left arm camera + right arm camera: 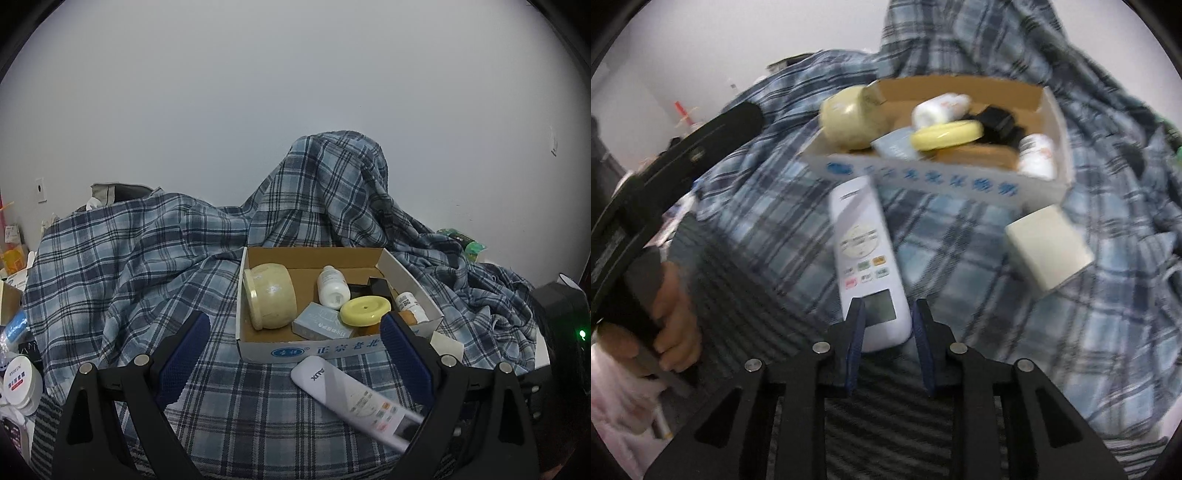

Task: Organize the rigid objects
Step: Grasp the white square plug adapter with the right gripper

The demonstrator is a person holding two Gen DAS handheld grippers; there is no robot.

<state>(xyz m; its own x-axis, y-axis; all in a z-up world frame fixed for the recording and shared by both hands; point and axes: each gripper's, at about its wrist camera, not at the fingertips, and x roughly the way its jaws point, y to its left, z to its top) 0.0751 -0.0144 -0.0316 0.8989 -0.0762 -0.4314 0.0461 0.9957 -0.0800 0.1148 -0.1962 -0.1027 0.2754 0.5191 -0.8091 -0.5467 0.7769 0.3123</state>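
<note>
The right gripper [888, 317] was clamped on the display end of the white remote control [864, 254], which lay on the plaid cloth [960, 240] just in front of the cardboard box [923, 181]. The left gripper [293, 354] stood wide apart, holding nothing, near that box.

Box [325, 350] is pretty crammed, jar [271, 300] hogs its left; open plaid cloth [122, 273] left of it.
</note>
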